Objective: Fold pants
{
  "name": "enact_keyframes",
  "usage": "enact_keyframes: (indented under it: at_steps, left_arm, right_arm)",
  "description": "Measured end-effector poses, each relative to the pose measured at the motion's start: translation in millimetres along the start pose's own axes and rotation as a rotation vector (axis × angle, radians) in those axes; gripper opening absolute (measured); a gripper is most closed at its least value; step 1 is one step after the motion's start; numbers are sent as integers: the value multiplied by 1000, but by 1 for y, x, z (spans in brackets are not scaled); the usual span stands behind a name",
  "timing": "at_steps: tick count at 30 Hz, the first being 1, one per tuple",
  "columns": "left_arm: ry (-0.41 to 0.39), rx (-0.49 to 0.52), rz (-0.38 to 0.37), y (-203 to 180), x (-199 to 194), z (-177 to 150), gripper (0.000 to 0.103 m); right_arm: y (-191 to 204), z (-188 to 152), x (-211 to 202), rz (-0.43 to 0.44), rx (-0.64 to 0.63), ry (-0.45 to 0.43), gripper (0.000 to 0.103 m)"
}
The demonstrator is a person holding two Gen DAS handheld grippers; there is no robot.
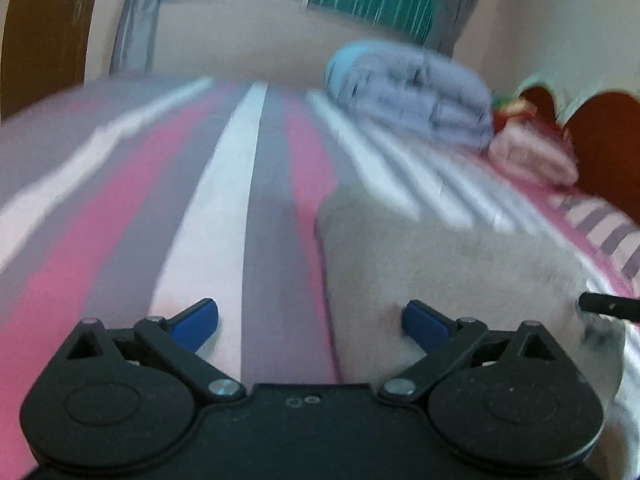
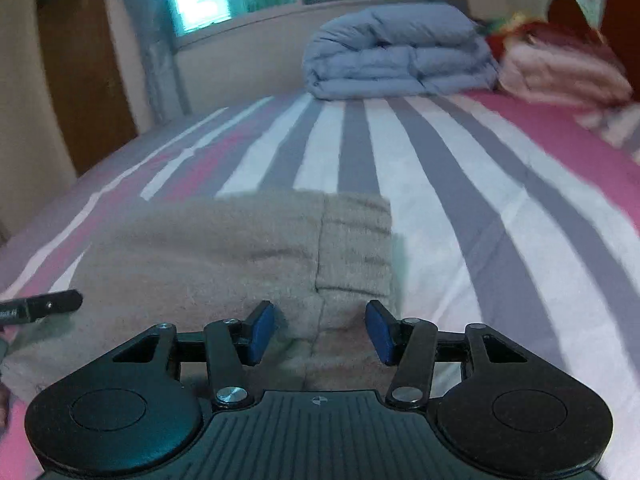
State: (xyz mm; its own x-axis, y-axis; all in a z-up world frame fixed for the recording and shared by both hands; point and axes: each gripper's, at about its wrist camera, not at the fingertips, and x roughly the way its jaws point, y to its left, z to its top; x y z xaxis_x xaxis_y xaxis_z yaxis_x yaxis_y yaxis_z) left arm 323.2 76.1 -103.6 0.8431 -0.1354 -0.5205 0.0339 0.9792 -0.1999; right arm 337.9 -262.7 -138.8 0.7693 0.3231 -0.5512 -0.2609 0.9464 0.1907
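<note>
Bedroom, window behind; striped bed (image 2: 460, 184) serves as folding surface; blue duvet (image 2: 396, 52) and pink bedding (image 2: 560, 72) stacked at far end, likely parked clear of work; beige pants (image 2: 240, 248) lie folded on near part of bed; left gripper (image 1: 310, 322) jaws wide, empty, beside pants' edge; right gripper (image 2: 320, 330) jaws half open over pants, pads clear of cloth.

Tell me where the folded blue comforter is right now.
The folded blue comforter sits at the far end of the striped bed, below the window, upper centre in the right wrist view, with pink folded bedding just to its right.
</note>
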Motion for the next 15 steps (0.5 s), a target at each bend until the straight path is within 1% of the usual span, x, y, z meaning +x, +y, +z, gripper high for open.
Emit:
enact_keyframes:
  at_steps: [1, 2, 3, 4, 5, 6, 7, 8, 9, 10, 12, 13, 15]
  left_arm:
    - [-28, 3, -4, -1, -1, 7, 94]
    - [-37, 11, -13, -2, 3, 15, 94]
    - [-38, 25, -18, -5, 10, 22, 94]
    - [-35, 44, -17, -9, 19, 28, 95]
    - [-23, 66, -12, -13, 30, 31, 95]
    - [8, 90, -4, -19, 43, 33, 96]
    - [57, 120, 12, -23, 59, 32, 98]
    - [97, 140, 25, -26, 71, 29, 98]
    - [123, 145, 26, -25, 79, 23, 98]
    - [129, 138, 21, -23, 79, 20, 98]
    - [102, 134, 20, -19, 64, 19, 97]
    - [93, 137, 28, -19, 57, 19, 96]
    - [72, 147, 41, -22, 41, 18, 96]
  right_arm:
    - [0, 7, -7, 24, 3, -35, 52]
    - [0, 15, -15, 40, 2, -82, 52]
    - [1, 21, -18, 43, -9, -112, 52]
    - [3, 33, -13, 43, -20, -121, 52]
    - [6, 43, -5, 44, -25, -110, 52]
    - [9, 49, 7, 33, -37, -88, 52]
    - [12, 52, 18, 8, -54, -65, 52]
    - [16, 55, 35, -20, -76, -25, 52]
    - [15, 54, 53, -40, -95, 38, 52]
    - [14, 50, 64, -46, -100, 78, 52]
    - [12, 48, 64, -40, -103, 67, 52]
    - [9, 50, 54, -16, -84, 30, 52]
    - [1, 47, 25, 32, -44, -75, 52]
